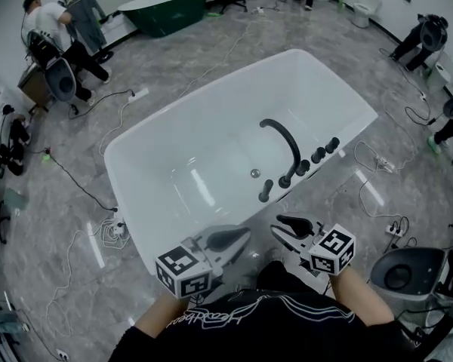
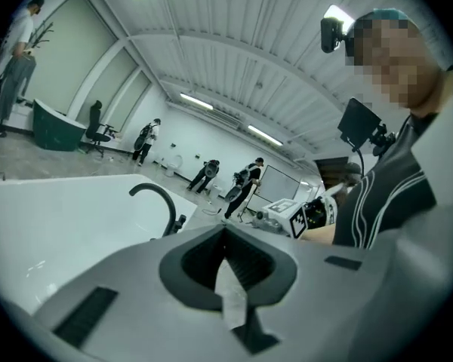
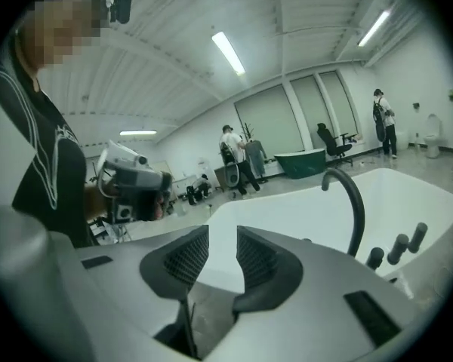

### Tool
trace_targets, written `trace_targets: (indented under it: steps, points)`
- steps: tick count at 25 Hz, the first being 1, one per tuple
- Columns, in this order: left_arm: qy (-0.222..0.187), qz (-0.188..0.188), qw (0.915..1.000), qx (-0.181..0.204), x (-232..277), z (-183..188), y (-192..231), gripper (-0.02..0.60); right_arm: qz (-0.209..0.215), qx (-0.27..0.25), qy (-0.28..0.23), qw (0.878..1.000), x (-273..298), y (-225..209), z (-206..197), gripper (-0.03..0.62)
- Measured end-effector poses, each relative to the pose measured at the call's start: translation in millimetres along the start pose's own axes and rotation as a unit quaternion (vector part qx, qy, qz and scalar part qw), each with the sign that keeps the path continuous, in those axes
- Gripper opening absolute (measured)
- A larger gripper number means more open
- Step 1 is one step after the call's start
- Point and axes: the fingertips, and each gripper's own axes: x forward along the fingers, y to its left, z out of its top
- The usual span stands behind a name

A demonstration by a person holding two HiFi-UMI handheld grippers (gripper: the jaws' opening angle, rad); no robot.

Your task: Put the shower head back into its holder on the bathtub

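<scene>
- I am keeping my left tongs (image 1: pixel 238 236) pressed shut on nothing, and my right tongs (image 1: pixel 285 225) apart and empty.
- The shower head (image 1: pixel 265 191) is standing just ahead of both tongs, seemingly seated upright on the bathtub (image 1: pixel 121 164) rim, so I am judging little left.

A bathtub (image 1: pixel 117 161) stands slantwise in the middle of the floor (image 1: pixel 53 225). On its right-hand rim sit a curved spout (image 1: pixel 283 136) and a row of knobs (image 1: pixel 317 155), and a drain (image 1: pixel 254 173) lies in the basin. The left claw (image 1: pixel 240 235) and right claw (image 1: pixel 279 229) hang side by side over the tub's near end. A second tub (image 1: pixel 166 12) stands far behind, at the left.
</scene>
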Motion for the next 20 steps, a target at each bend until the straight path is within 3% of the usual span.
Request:
trace_targets:
  steps: [7,14,20]
  points:
    - [0.027,-0.040,0.9972,0.057,1,3,-50,0.005,0.024,-0.050,-0.064,0.996,-61,59,41,0.048]
    - [0.033,-0.049,0.9952,0.078,9,11,-80,0.005,0.009,-0.051,-0.103,0.993,-97,74,58,0.022]
    - [0.034,-0.057,0.9955,0.067,17,4,-82,0.005,-0.002,-0.045,-0.111,0.993,-97,72,47,0.015]
